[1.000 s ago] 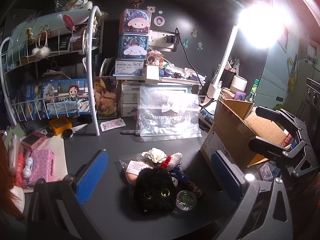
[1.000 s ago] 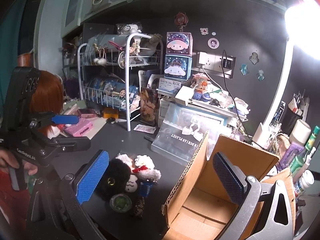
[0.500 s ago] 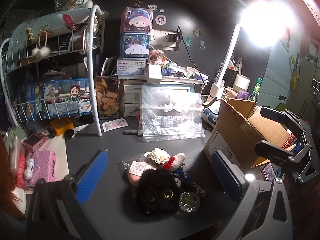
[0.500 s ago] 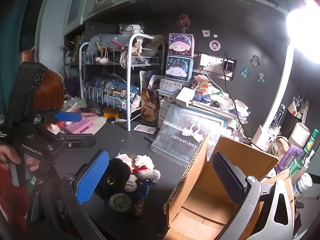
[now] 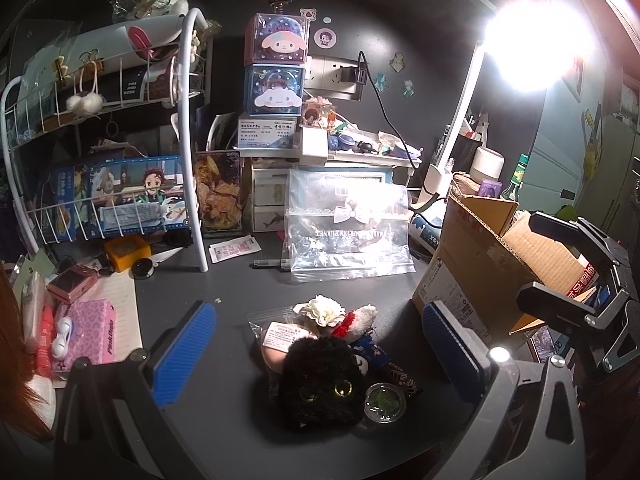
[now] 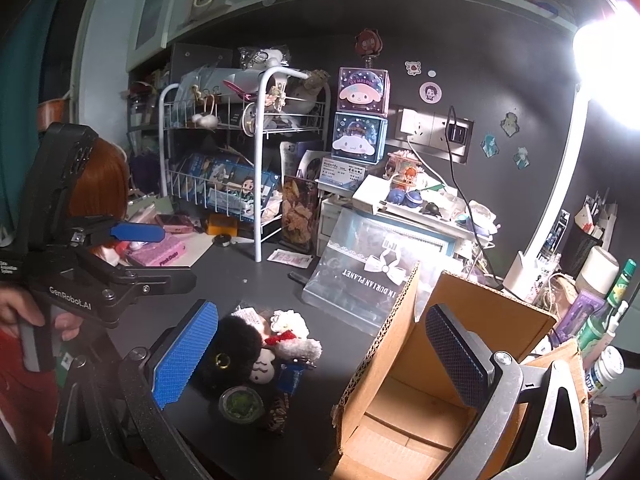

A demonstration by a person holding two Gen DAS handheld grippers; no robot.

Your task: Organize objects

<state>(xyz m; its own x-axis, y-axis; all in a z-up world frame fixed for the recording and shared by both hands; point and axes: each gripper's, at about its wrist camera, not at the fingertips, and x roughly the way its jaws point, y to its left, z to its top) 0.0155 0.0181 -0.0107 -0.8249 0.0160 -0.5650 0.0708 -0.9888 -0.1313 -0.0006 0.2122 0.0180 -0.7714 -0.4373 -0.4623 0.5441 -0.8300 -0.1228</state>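
Note:
A pile of small items lies on the dark desk: a black fluffy cat plush (image 5: 320, 384), a white flower (image 5: 322, 309), a white plush with a red bow (image 5: 358, 320), a bagged pink item (image 5: 280, 338) and a round green-filled case (image 5: 385, 401). The pile also shows in the right wrist view, with the black plush (image 6: 232, 344) and the round case (image 6: 241, 403). An open cardboard box (image 5: 492, 264) stands right of the pile; its inside (image 6: 416, 420) looks bare. My left gripper (image 5: 316, 354) is open over the pile. My right gripper (image 6: 316, 356) is open above the box's left flap.
A white wire rack (image 5: 100, 160) with boxes stands at back left. A clear plastic bag (image 5: 346, 228) leans behind the pile. Stacked character boxes (image 5: 278, 68), a desk lamp (image 5: 528, 52), bottles (image 6: 608, 320) and a pink box (image 5: 90, 334) crowd the desk edges.
Both grippers stay open. The left wrist view has shifted slightly, with the pile a little lower and more central. The left gripper in the right wrist view has drifted right.

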